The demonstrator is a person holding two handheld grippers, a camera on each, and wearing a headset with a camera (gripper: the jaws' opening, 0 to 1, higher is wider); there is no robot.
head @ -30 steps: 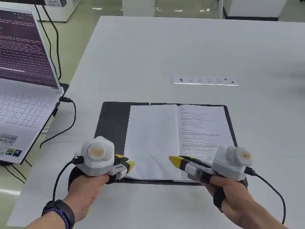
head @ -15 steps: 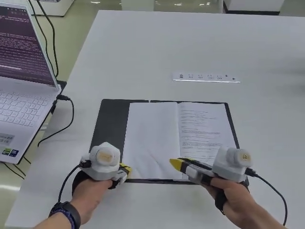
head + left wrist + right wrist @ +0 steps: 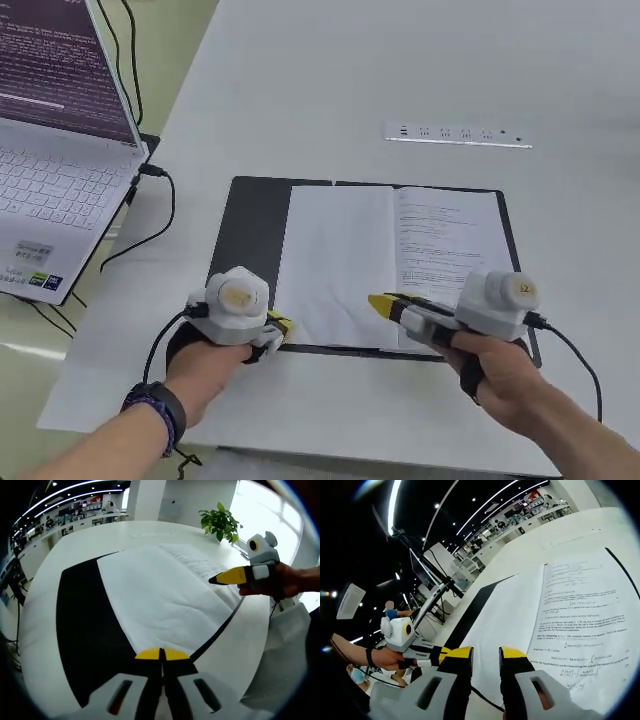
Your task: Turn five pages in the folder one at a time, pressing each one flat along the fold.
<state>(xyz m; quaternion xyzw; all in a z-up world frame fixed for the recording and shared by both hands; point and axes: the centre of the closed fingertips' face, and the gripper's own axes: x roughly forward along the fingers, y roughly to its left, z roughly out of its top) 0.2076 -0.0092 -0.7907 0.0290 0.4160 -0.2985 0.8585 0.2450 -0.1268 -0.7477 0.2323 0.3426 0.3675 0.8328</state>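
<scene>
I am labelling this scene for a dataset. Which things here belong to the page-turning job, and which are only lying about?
Belong to the job: black folder, blank left page, printed right page, left gripper, right gripper.

Lying about: laptop, cable, power strip, potted plant.

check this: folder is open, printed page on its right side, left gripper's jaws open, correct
Not quite: the left gripper has its jaws shut, yellow tips touching, as the left gripper view shows. The folder is open, with the printed page on its right side.
</scene>
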